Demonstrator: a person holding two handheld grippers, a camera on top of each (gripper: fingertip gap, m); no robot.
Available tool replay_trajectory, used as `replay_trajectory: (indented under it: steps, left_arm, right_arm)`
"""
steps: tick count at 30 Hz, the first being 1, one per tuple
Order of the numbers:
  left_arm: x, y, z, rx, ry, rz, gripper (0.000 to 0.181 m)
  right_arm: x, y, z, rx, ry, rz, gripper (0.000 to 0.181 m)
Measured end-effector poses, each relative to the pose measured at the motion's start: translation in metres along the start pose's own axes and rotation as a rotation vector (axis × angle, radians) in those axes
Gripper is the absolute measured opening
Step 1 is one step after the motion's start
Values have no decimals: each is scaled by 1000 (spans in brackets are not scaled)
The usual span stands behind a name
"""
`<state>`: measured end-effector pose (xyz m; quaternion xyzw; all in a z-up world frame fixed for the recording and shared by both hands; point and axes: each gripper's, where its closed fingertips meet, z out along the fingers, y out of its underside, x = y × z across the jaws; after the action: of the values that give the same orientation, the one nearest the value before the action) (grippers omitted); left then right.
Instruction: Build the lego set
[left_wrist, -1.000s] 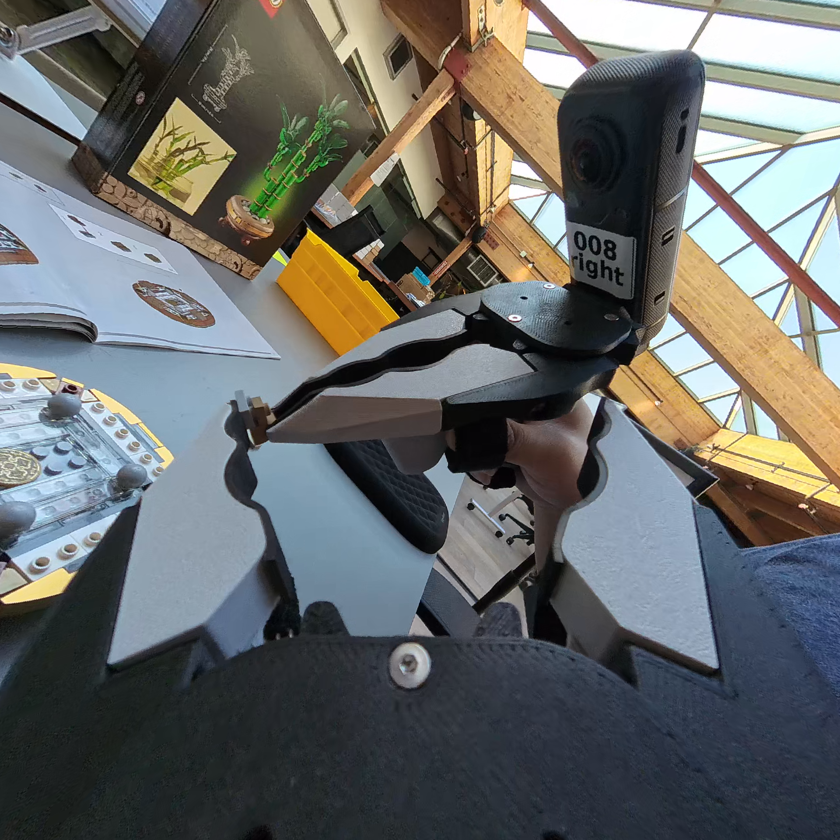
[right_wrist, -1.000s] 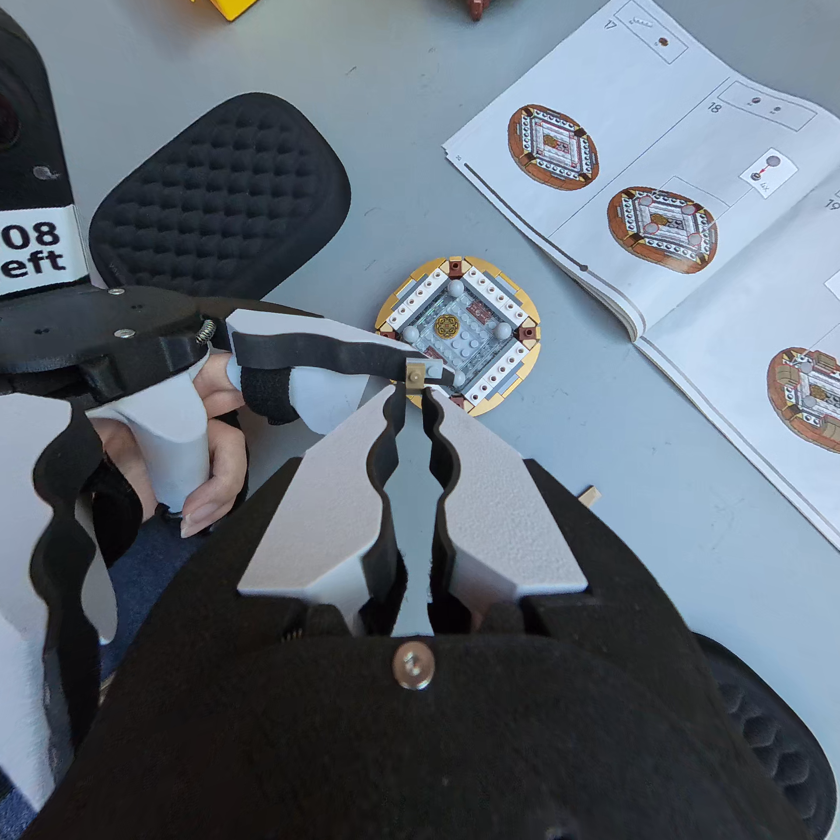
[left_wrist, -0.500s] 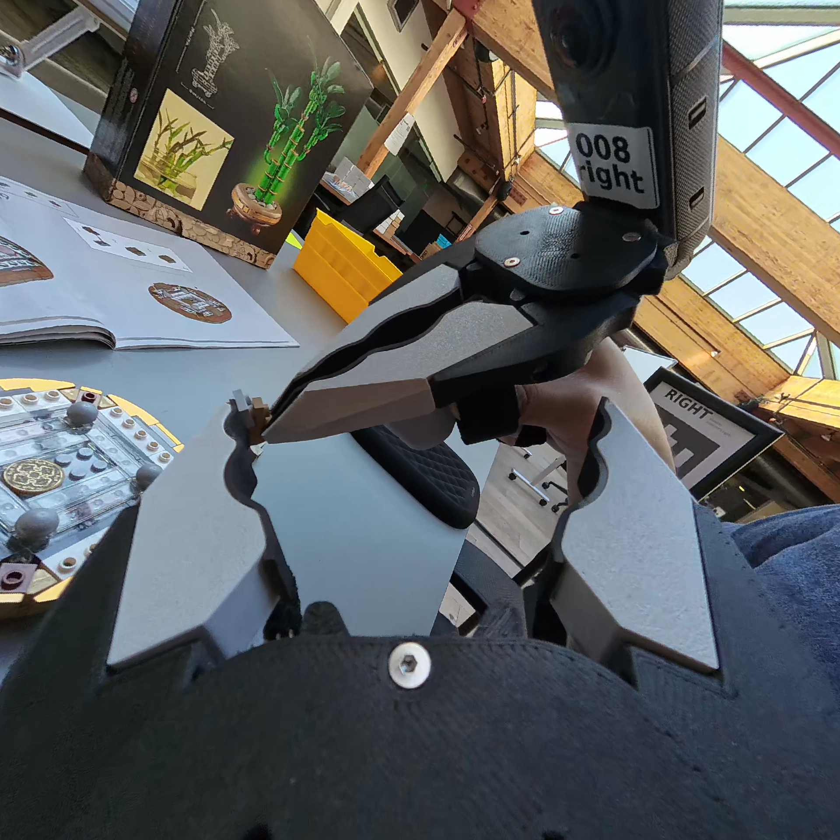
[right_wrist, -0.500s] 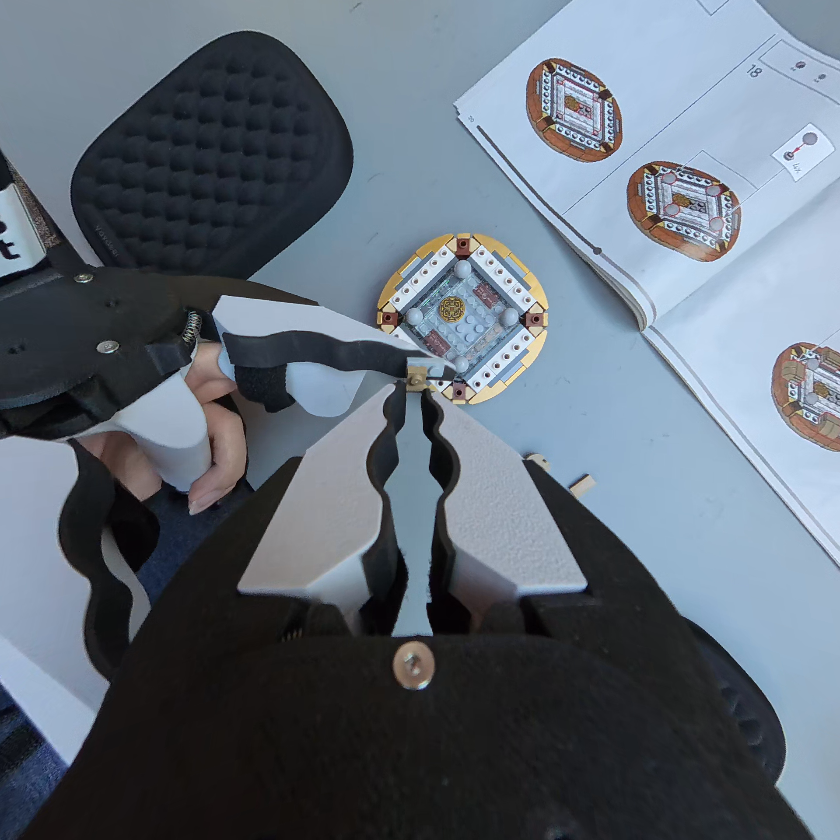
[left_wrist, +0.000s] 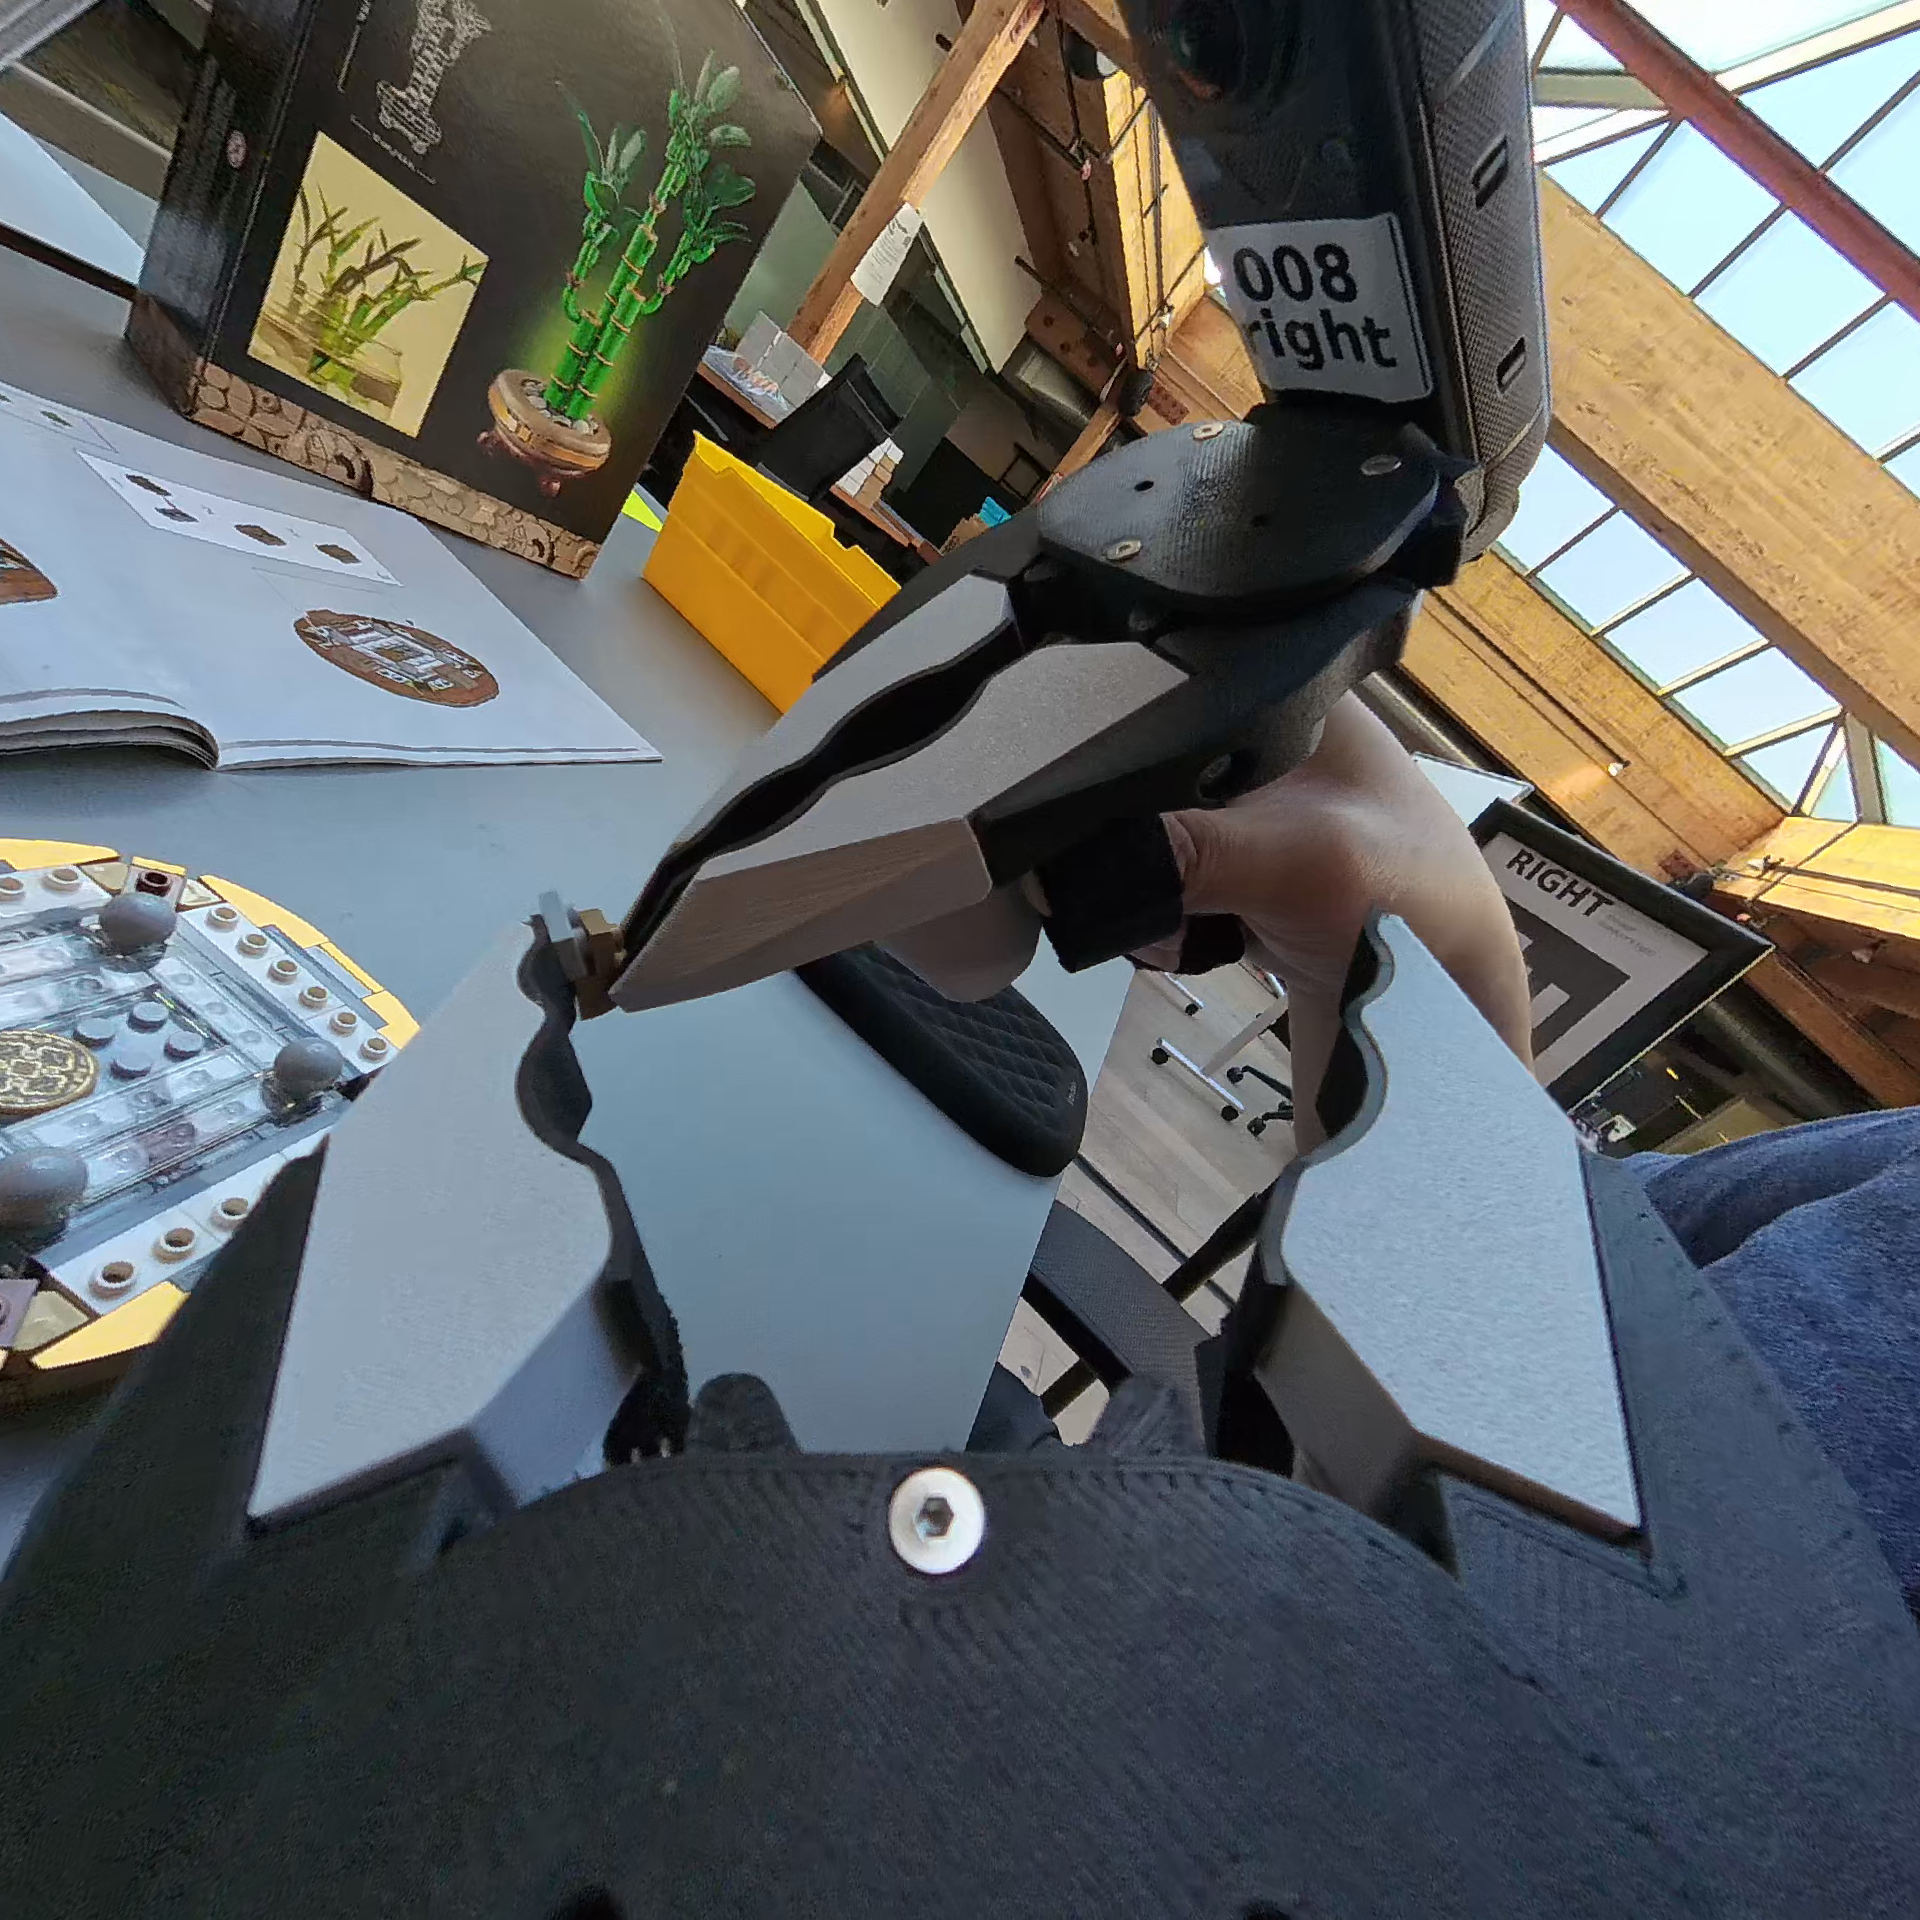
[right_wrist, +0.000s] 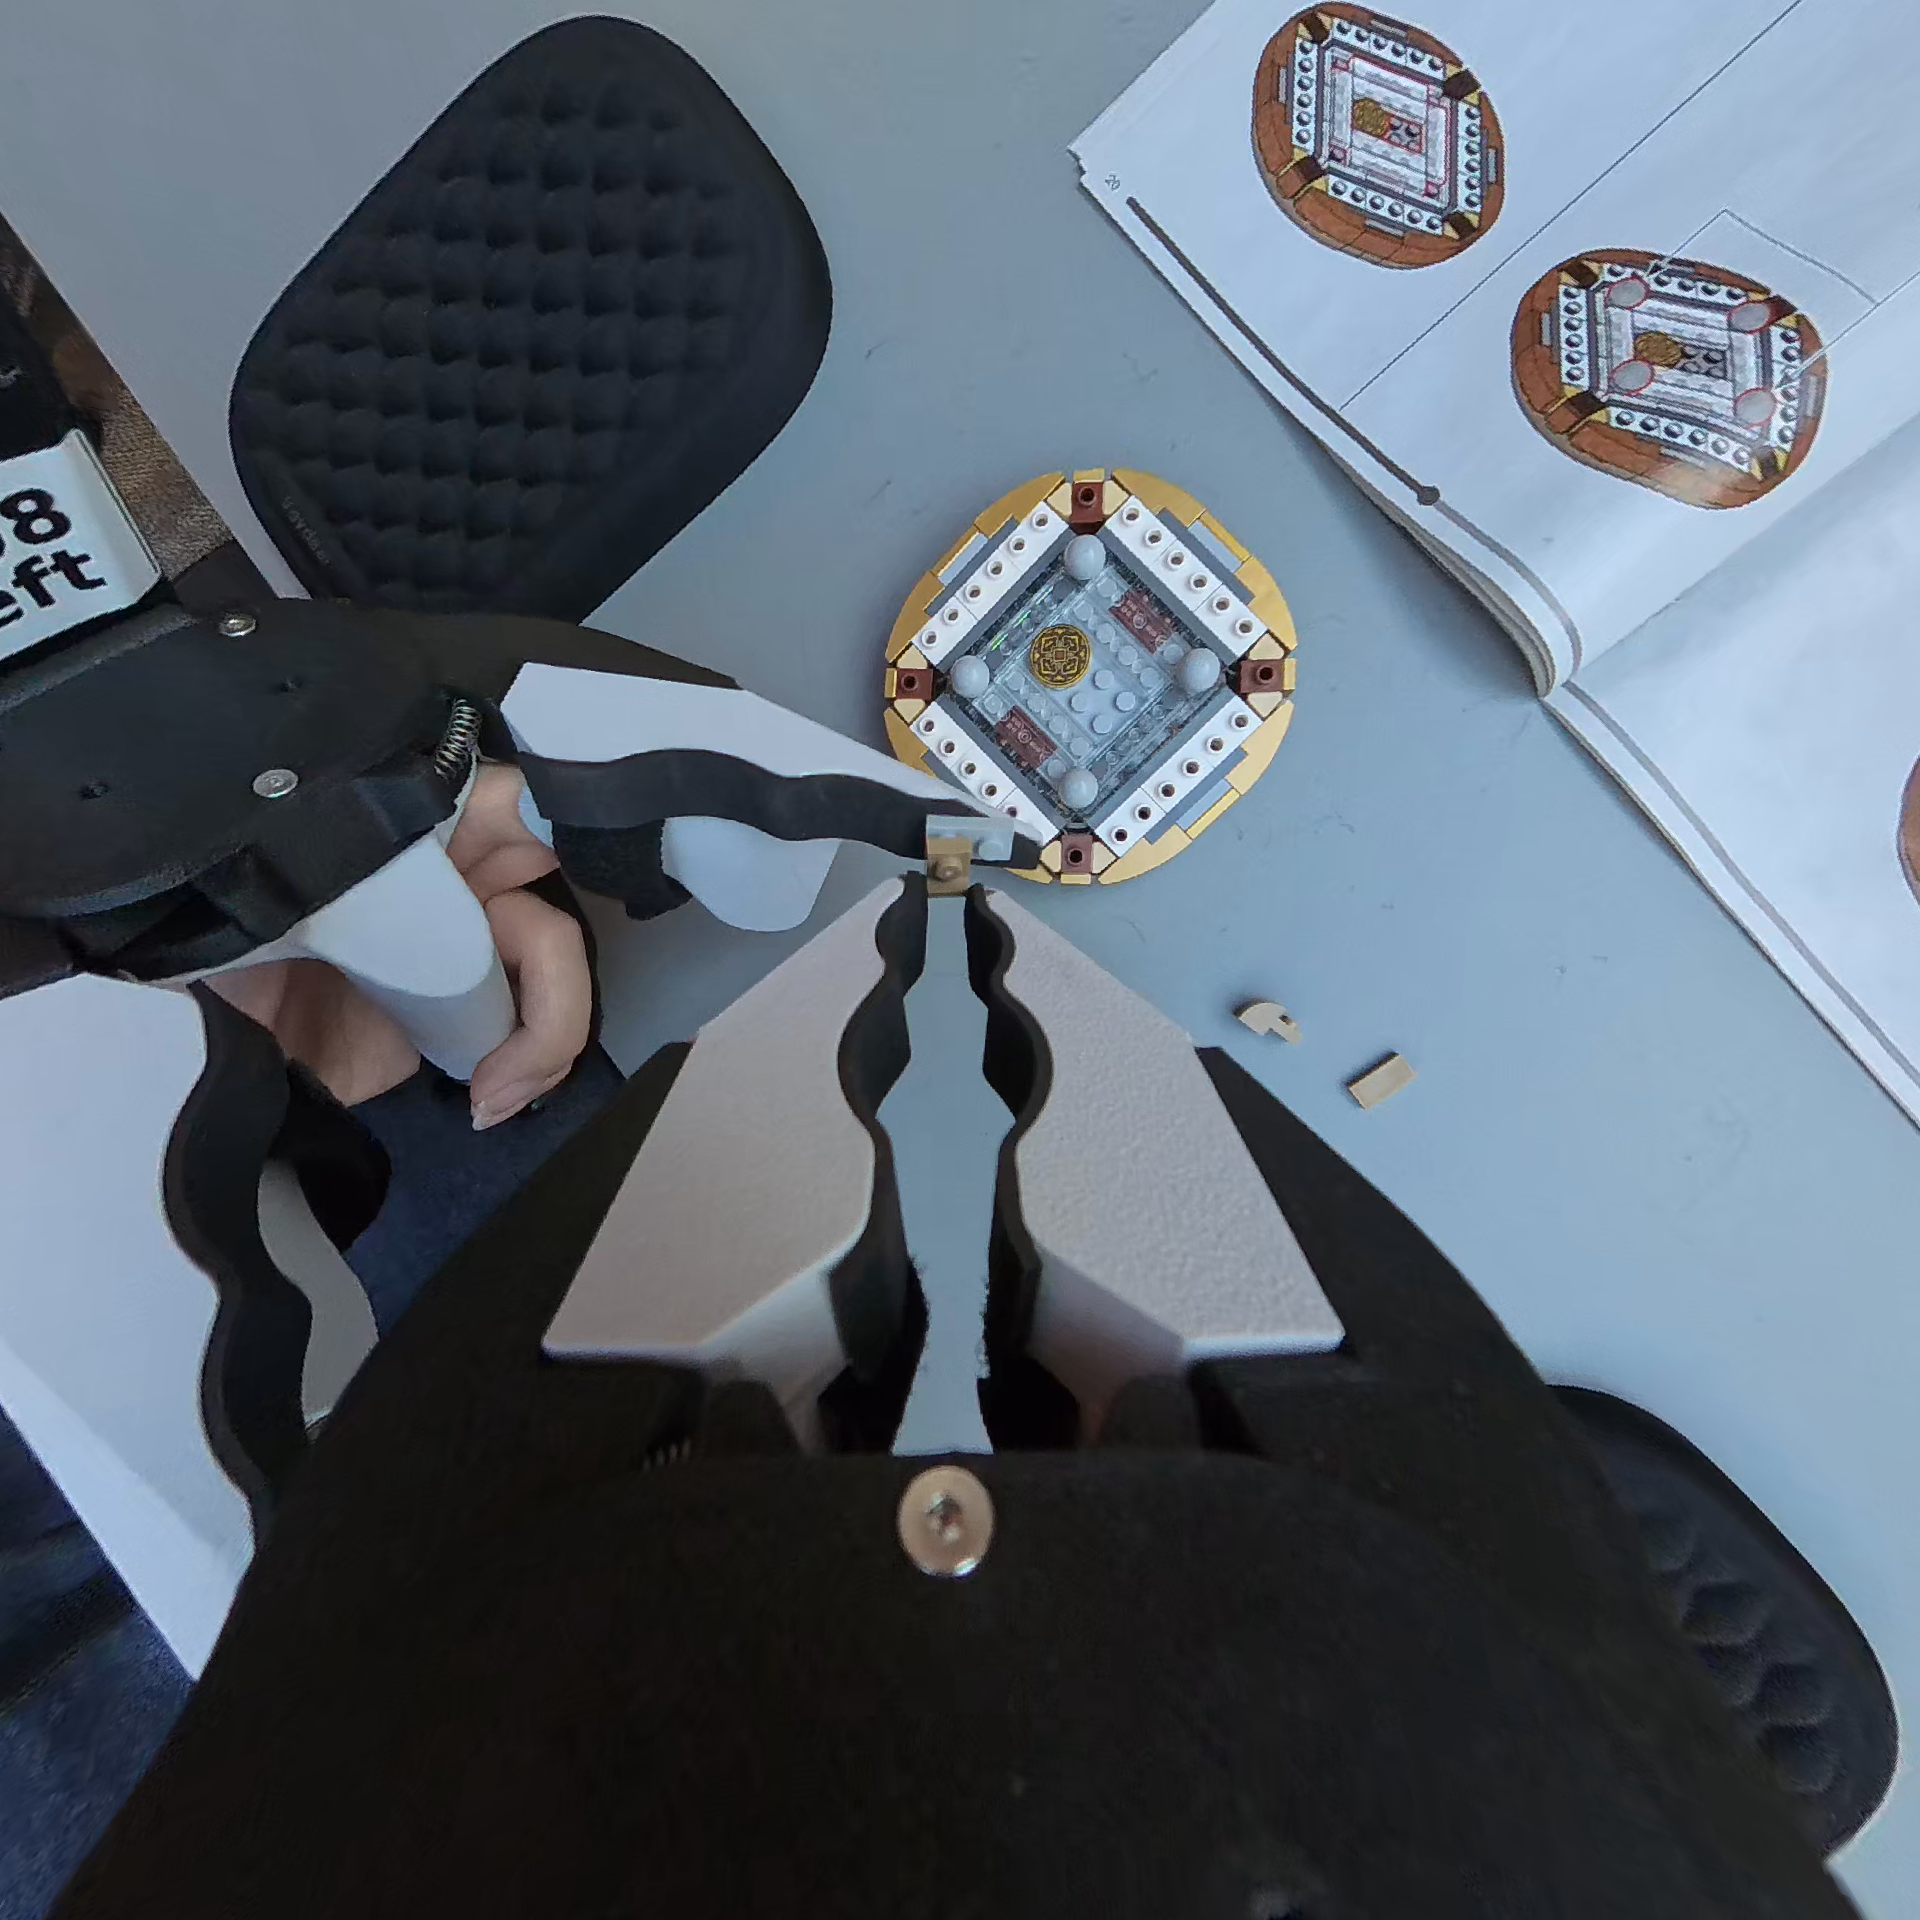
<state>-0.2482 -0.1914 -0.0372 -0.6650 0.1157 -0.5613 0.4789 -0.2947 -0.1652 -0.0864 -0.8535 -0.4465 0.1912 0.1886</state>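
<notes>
My right claw (right_wrist: 943, 896) pinches a tan piece (right_wrist: 948, 865) mid-frame, pressed against a grey plate (right_wrist: 971, 837), apparently stuck on my left claw's (left_wrist: 940, 1034) wide-open finger (left_wrist: 436, 1195). Round base (right_wrist: 1091, 675) just above, 2 tan bits (right_wrist: 1320, 1049) at right.

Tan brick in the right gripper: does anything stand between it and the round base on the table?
Yes: one finger of the open left gripper reaches across, its tip by the grey plate on the tan brick, over the round base's near corner.
</notes>
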Motion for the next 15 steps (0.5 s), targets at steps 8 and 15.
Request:
replay_trajectory:
  steps: [8,15]
  left_arm:
    - [2,19,7,-116,-34,106,146]
    - [2,30,9,-180,-63,184,144]
  right_arm:
    - [1,10,0,-63,-54,47,7]
    - [1,17,-1,-118,-83,47,6]
